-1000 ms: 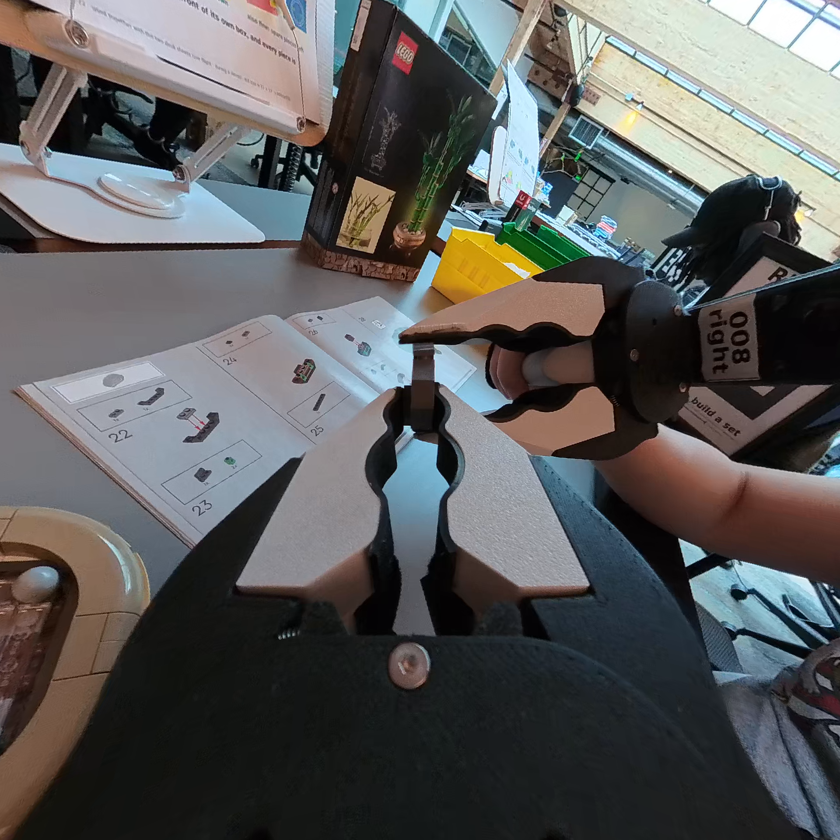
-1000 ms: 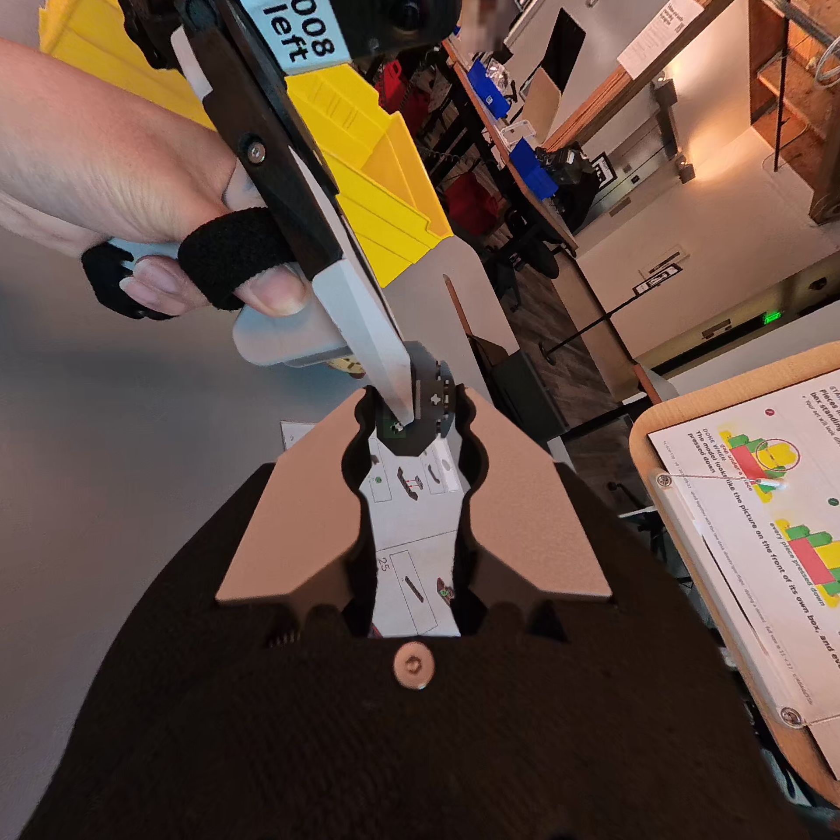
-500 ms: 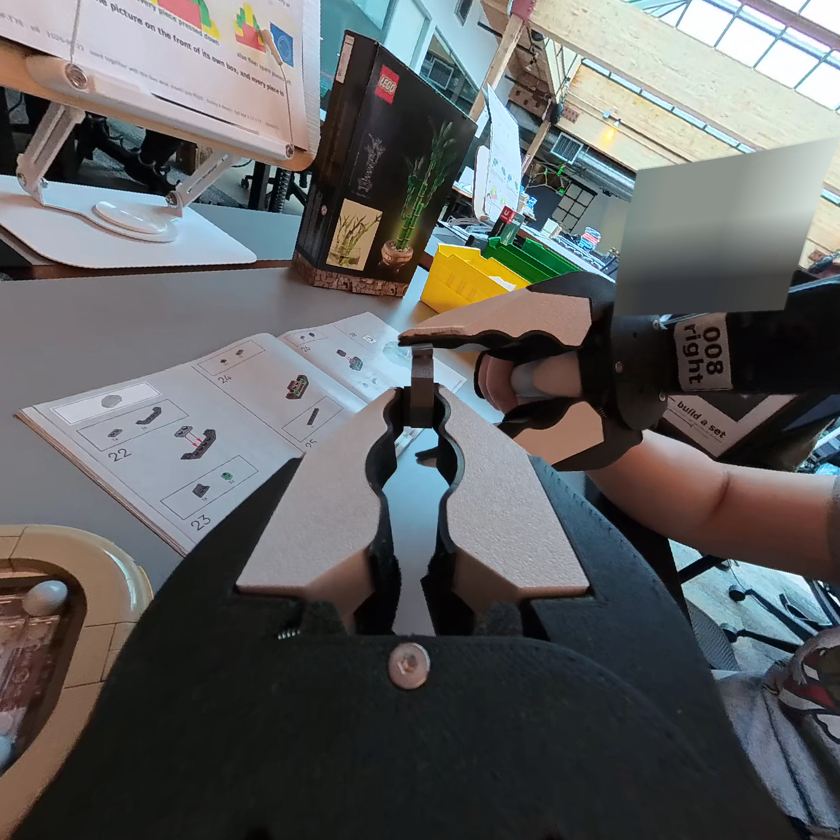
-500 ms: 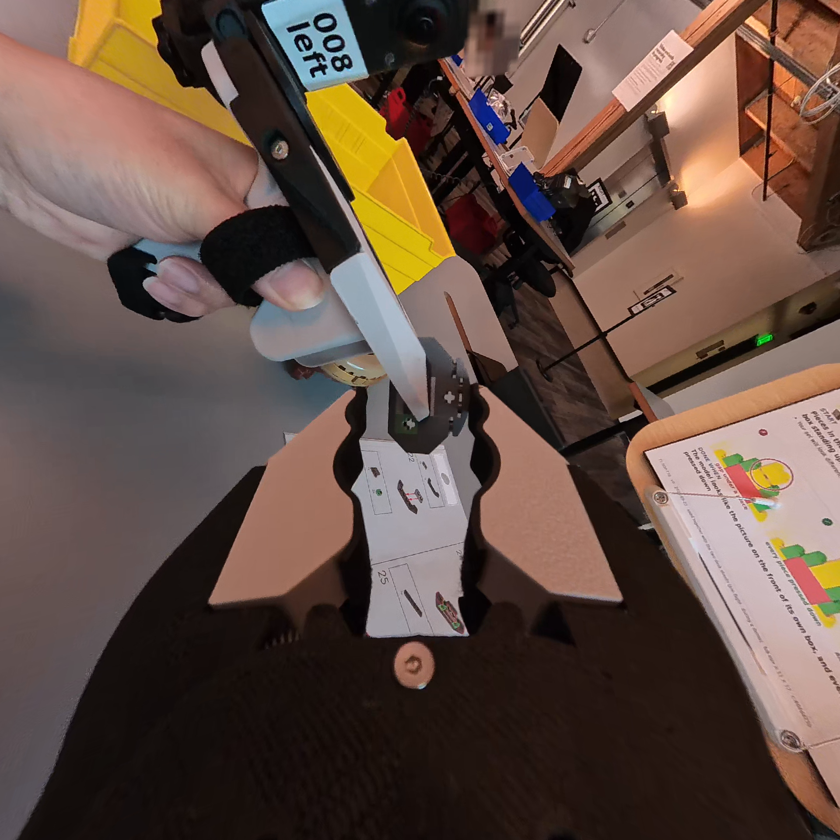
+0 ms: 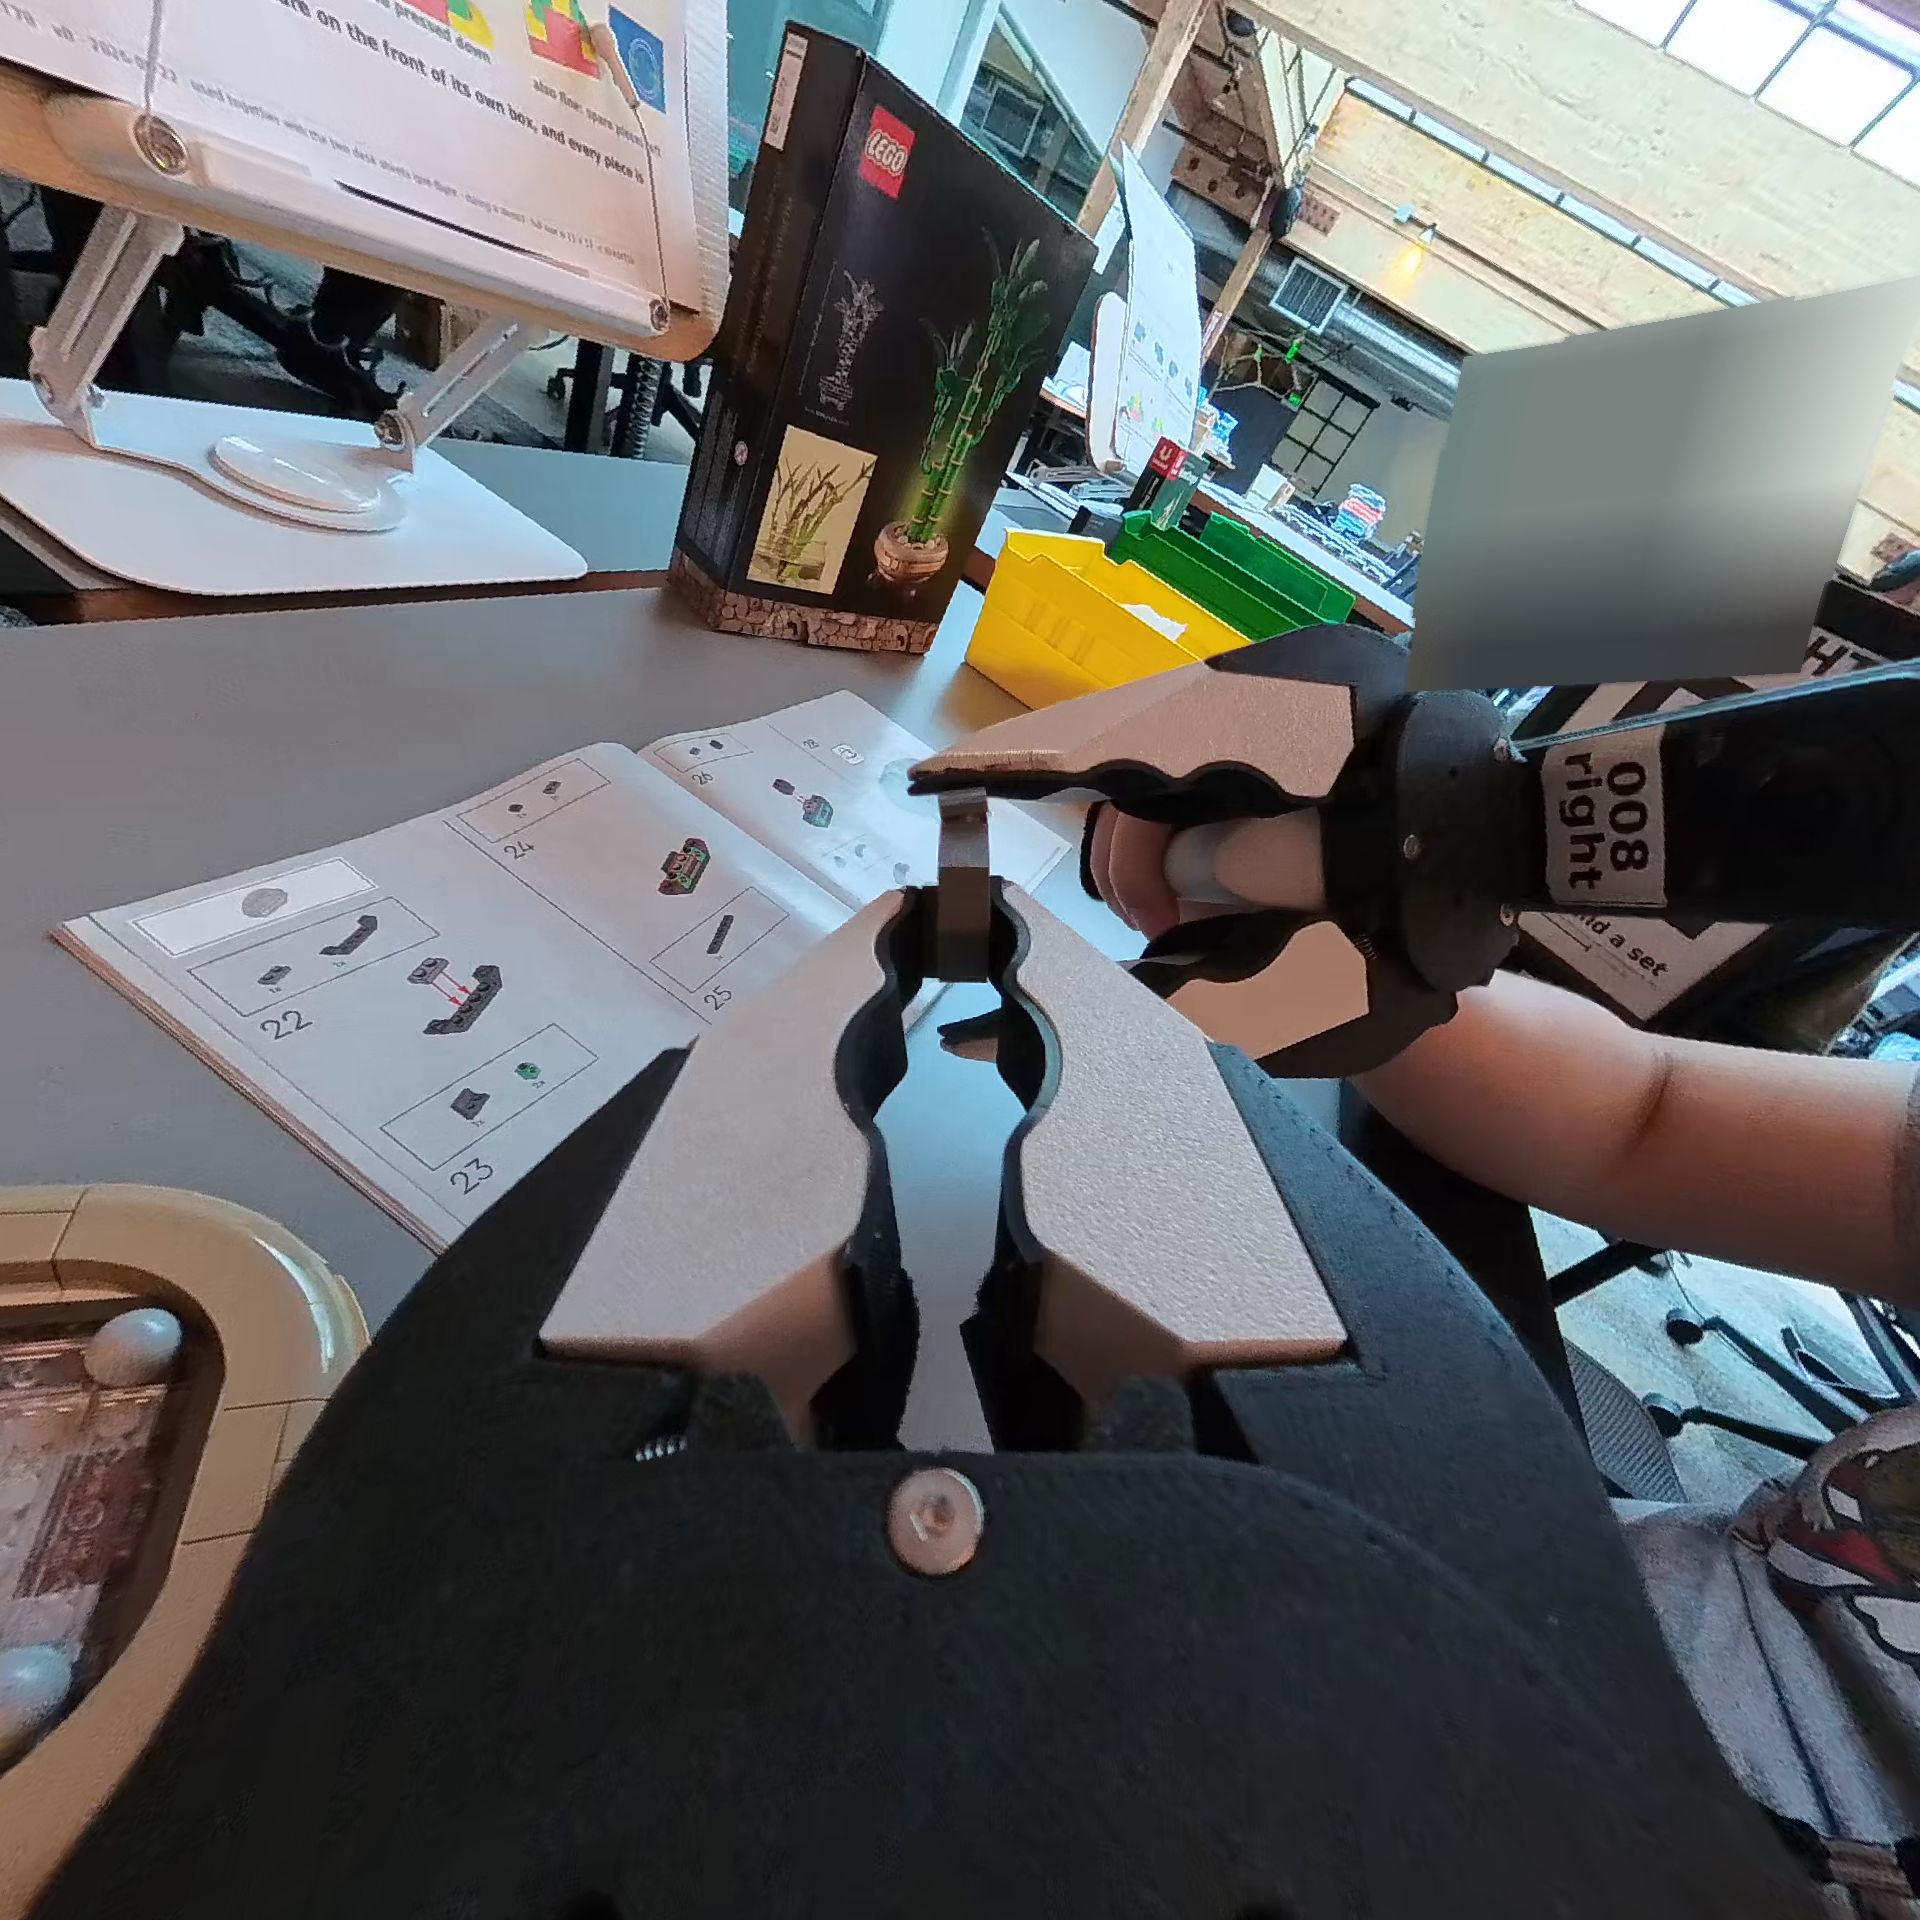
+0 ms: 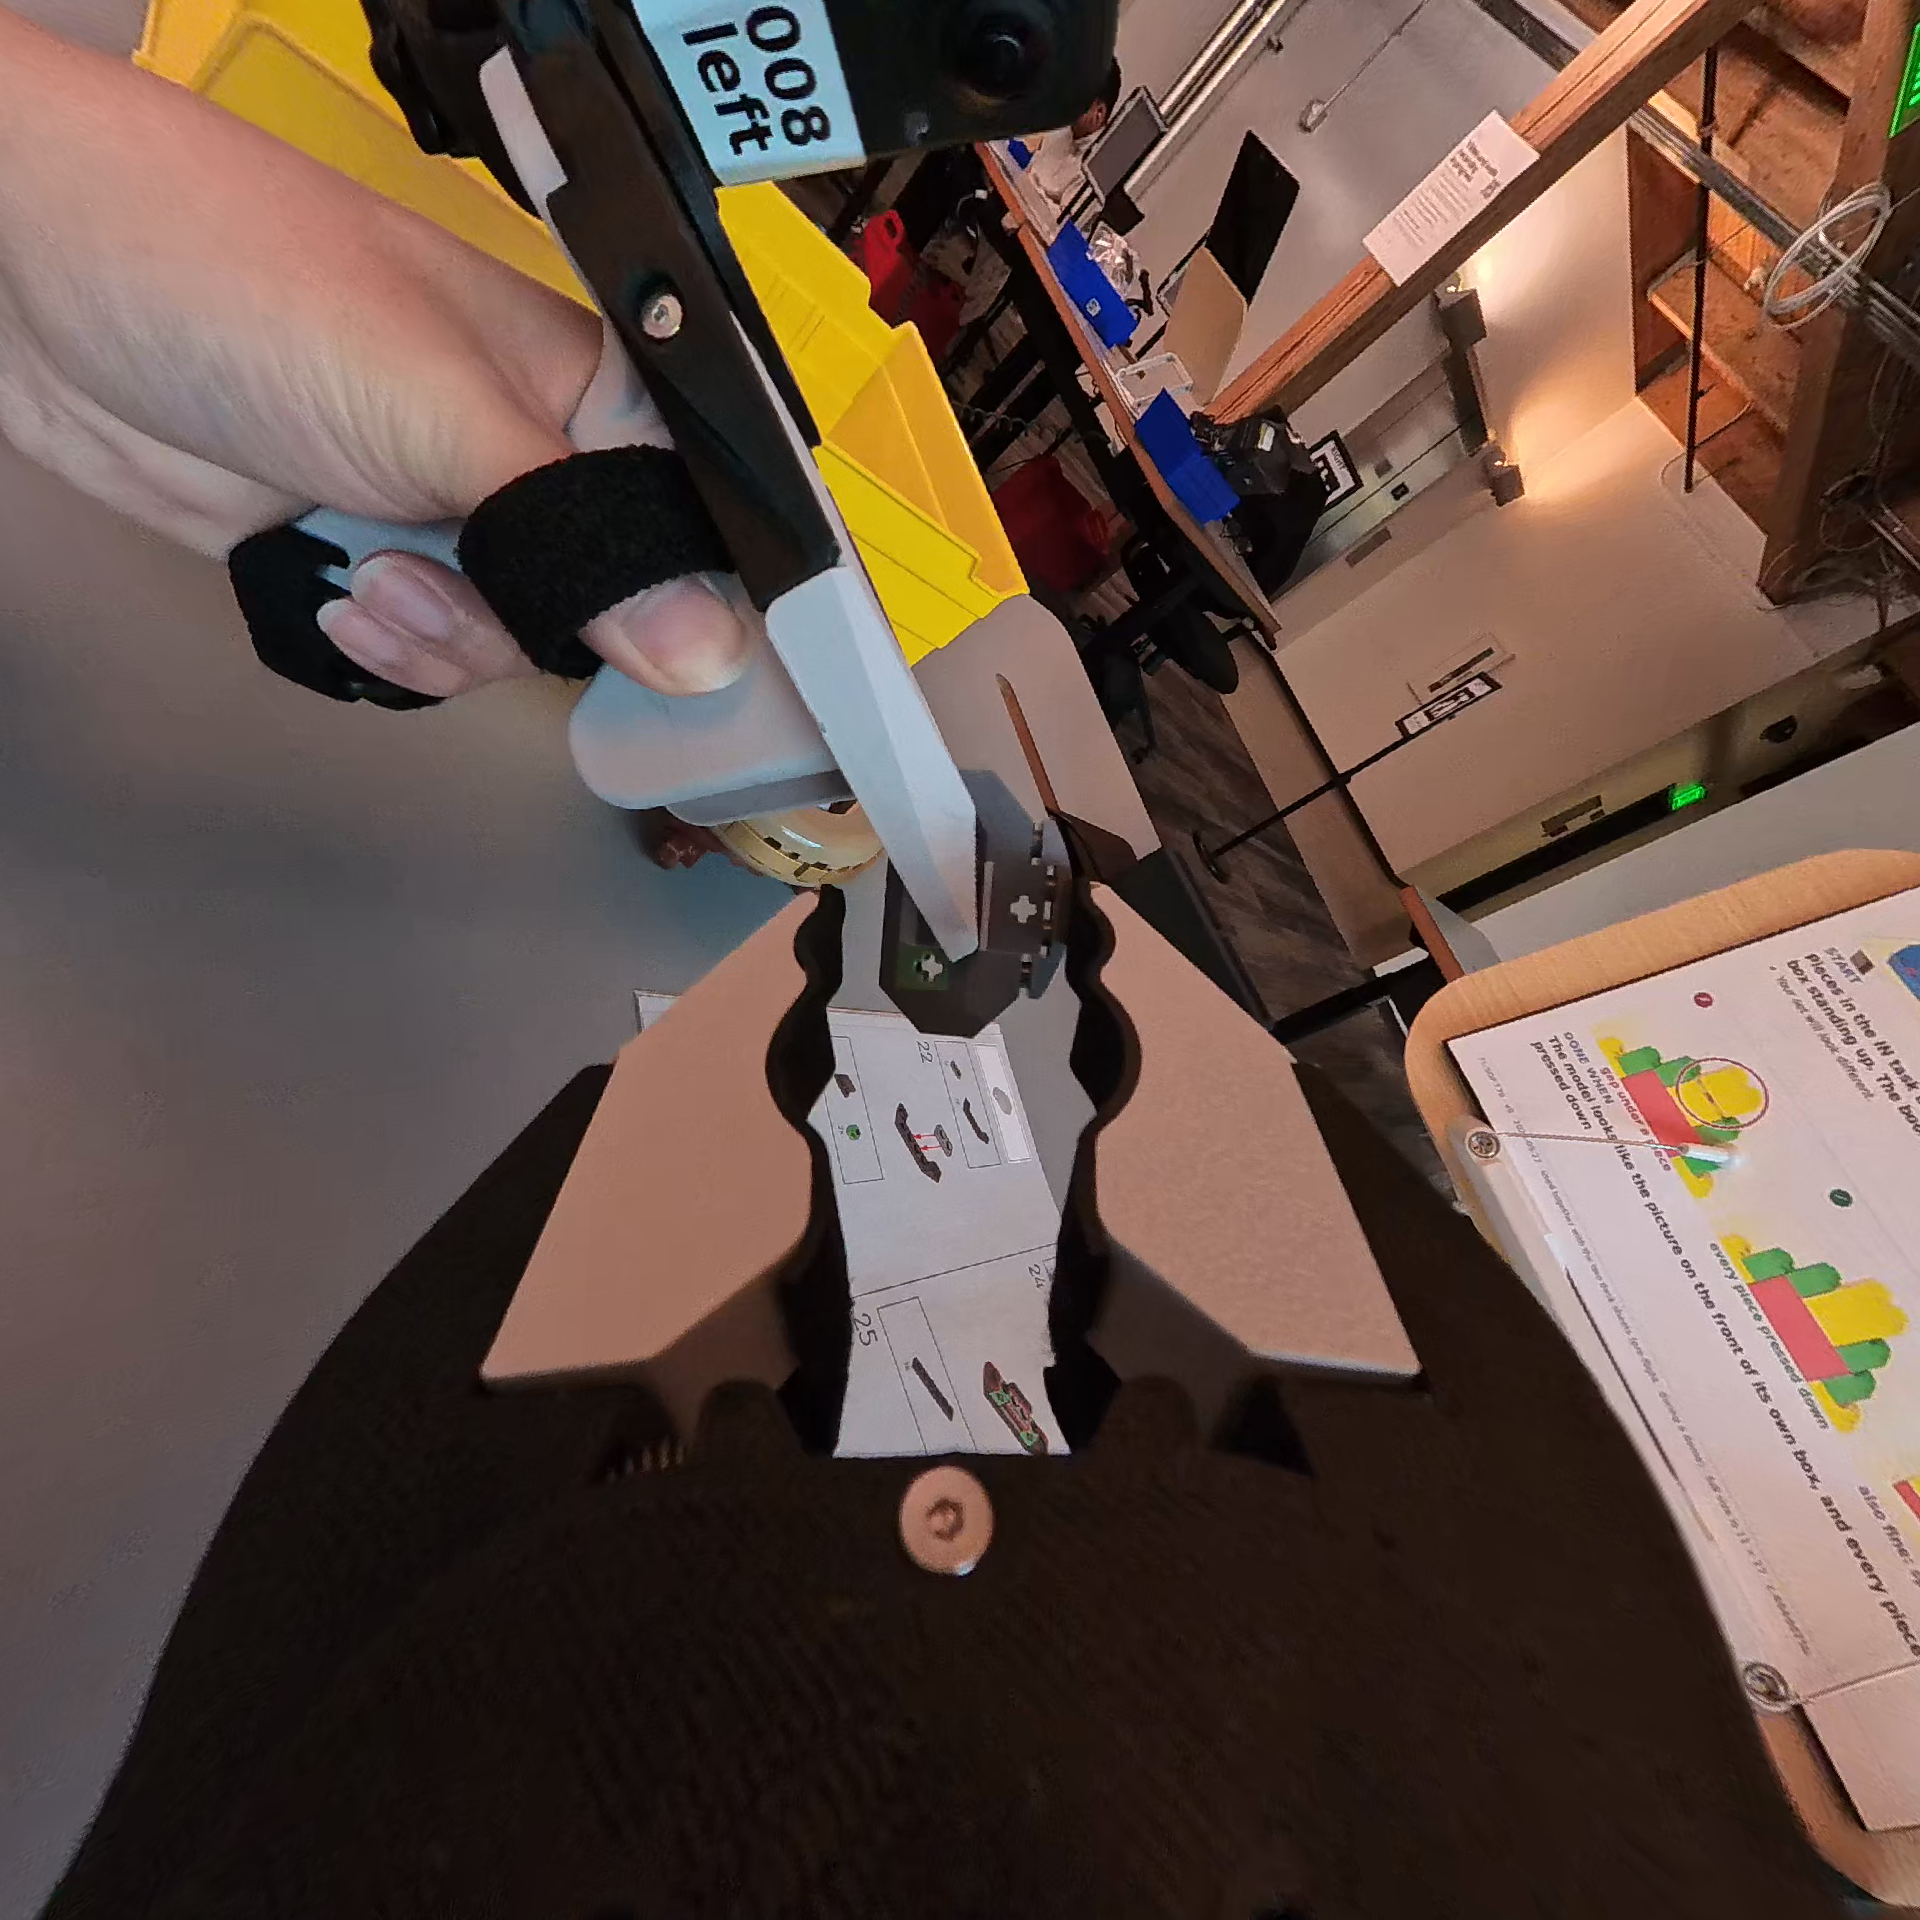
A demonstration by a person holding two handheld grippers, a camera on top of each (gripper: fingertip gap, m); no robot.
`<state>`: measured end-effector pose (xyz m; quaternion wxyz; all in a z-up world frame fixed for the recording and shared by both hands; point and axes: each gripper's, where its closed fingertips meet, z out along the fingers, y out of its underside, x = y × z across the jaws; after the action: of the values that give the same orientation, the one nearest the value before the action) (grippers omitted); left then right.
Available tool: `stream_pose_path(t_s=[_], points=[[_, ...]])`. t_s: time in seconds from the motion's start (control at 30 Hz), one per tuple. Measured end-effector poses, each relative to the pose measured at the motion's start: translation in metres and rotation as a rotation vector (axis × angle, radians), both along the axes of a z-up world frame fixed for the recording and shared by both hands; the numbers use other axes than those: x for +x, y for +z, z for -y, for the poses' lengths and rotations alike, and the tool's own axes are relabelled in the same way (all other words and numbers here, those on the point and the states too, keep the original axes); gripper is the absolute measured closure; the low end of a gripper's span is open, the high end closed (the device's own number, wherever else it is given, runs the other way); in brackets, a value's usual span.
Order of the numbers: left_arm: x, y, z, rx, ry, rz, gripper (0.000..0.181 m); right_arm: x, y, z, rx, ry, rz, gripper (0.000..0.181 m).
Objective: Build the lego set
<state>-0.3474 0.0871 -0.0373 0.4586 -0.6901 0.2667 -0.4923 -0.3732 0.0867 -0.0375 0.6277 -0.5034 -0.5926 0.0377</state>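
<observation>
My left gripper [image 5: 961, 914] is shut on a small dark grey lego assembly [image 5: 961, 883] and holds it upright above the open instruction booklet [image 5: 468, 966]. In the right wrist view the assembly [image 6: 997, 935] shows a green part and a round toothed plate. My right gripper [image 6: 951, 935] is open, with its jaws around the assembly. In the left wrist view its upper finger [image 5: 1143, 738] rests on the top of the piece and its lower finger [image 5: 1247, 997] sits below, apart from it. A tan lego pot base [image 5: 156, 1351] lies at the bottom left.
The lego box [image 5: 883, 364] stands at the back of the grey table [image 5: 312, 707]. Yellow [image 5: 1070, 634] and green [image 5: 1236, 582] bins sit to its right. A white stand holding an instruction sheet [image 5: 364, 135] is at the back left. It also shows in the right wrist view [image 6: 1714, 1247]. Only a small space, under 4 cm, lies between the two pairs of fingers.
Both grippers stay together at the assembly. The right jaws have widened slightly, and the views have shifted only a little.
</observation>
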Motion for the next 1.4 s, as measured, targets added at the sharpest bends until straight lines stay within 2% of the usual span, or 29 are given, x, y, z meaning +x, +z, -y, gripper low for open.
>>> stream_pose_path(t_s=[0.13, 0.2, 0.47, 0.93, 1.4], points=[[0.000, -0.001, 0.001, 0.009, -0.009, -0.012, 0.173, 0.000, 0.000, 0.001, -0.008, 0.016, -0.014, 0.139], [0.002, -0.001, 0.002, 0.008, -0.031, -0.013, 0.173, 0.003, 0.003, -0.001, -0.013, 0.014, -0.027, 0.147], [0.006, -0.001, 0.004, 0.085, -0.054, -0.041, 0.172, 0.009, 0.003, 0.004, -0.016, 0.067, 0.028, 0.142], [0.009, 0.007, 0.009, 0.205, -0.041, -0.076, 0.172, 0.012, 0.012, 0.006, 0.025, 0.063, 0.035, 0.147], [0.007, 0.012, 0.010, 0.234, -0.037, -0.063, 0.173, 0.012, 0.017, 0.008, 0.117, 0.063, 0.036, 0.147]])
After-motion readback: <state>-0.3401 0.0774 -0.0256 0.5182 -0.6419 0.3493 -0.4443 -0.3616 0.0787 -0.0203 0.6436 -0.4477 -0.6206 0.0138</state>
